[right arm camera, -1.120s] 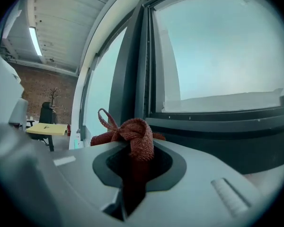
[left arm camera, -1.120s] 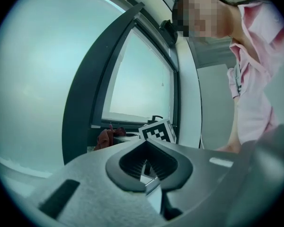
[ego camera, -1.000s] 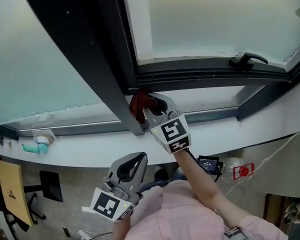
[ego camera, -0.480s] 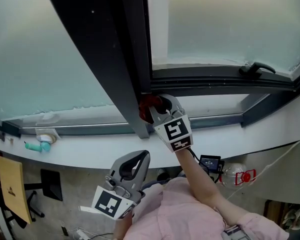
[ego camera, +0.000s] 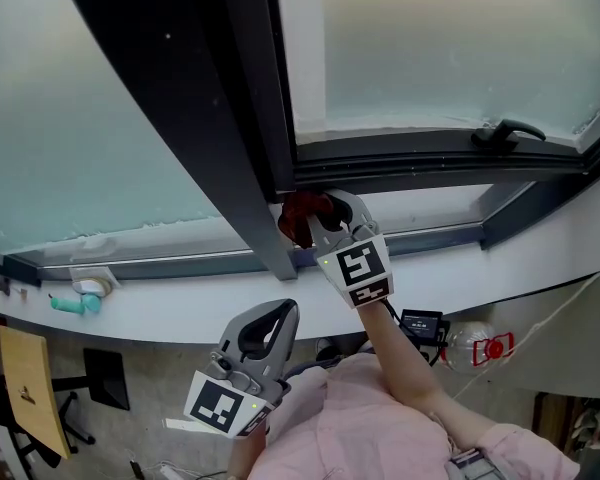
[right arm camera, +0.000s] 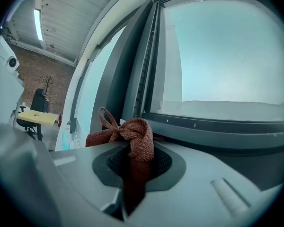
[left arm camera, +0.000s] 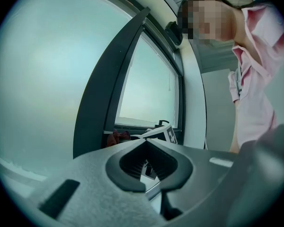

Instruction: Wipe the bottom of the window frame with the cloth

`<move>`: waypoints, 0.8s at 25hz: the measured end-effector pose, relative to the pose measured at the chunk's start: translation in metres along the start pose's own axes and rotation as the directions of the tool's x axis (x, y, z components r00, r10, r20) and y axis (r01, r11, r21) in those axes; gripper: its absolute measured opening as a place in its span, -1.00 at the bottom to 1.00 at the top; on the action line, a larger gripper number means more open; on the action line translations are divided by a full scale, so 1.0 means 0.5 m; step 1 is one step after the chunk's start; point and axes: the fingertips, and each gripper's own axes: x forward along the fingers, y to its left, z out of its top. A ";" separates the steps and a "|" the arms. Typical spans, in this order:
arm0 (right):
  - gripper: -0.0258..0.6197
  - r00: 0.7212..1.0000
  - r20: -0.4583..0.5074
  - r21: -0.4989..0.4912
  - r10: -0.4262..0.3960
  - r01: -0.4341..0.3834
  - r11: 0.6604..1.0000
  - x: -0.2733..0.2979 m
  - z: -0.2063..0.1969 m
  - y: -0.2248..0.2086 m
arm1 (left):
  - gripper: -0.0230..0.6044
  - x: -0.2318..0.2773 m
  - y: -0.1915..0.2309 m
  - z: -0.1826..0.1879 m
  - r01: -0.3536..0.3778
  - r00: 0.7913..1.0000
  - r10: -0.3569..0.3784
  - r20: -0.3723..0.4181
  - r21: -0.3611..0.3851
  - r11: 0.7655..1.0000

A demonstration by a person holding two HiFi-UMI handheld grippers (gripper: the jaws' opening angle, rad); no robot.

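A rust-red woven cloth (ego camera: 300, 215) is bunched in my right gripper (ego camera: 318, 218), whose jaws are shut on it. In the head view the cloth presses into the corner where the dark upright post meets the bottom of the window frame (ego camera: 430, 158). The right gripper view shows the cloth (right arm camera: 132, 134) sticking up between the jaws, with the dark lower frame rail (right arm camera: 217, 129) just beyond. My left gripper (ego camera: 263, 330) hangs lower, below the sill, jaws shut and holding nothing. In the left gripper view the cloth (left arm camera: 117, 137) shows small and far off.
A black window handle (ego camera: 505, 131) sits on the frame to the right. The white sill (ego camera: 180, 303) runs below; a teal object (ego camera: 75, 303) lies at its left end. A yellow table (ego camera: 25, 388) stands below left. A thick dark post (ego camera: 210, 118) slants across the glass.
My right gripper with the cloth has shifted slightly right and up into the corner of the post and the bottom frame. The left gripper has stayed in place.
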 end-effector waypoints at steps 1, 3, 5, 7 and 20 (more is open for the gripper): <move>-0.75 1.000 -0.001 -0.001 -0.008 0.008 1.000 -0.004 -0.001 -0.006 | -0.93 0.001 0.001 -0.001 0.001 1.000 -0.001 -0.001 -0.004 1.000; -0.75 1.000 -0.003 -0.005 -0.024 0.024 1.000 -0.012 -0.003 -0.018 | -0.93 0.003 0.000 -0.001 0.004 1.000 -0.004 0.000 -0.005 1.000; -0.75 0.999 0.000 0.004 -0.035 0.035 0.999 -0.019 -0.005 -0.028 | -0.93 0.004 -0.001 0.000 0.007 1.000 -0.007 0.003 -0.004 1.000; -0.75 0.999 0.000 0.018 -0.045 0.045 0.999 -0.026 -0.007 -0.039 | -0.93 0.006 -0.002 -0.001 0.008 1.000 -0.008 0.003 -0.006 1.000; -0.75 0.996 -0.019 0.045 -0.092 0.092 0.995 -0.061 -0.027 -0.090 | -0.93 0.021 -0.021 0.001 0.028 1.000 -0.028 0.008 0.001 1.000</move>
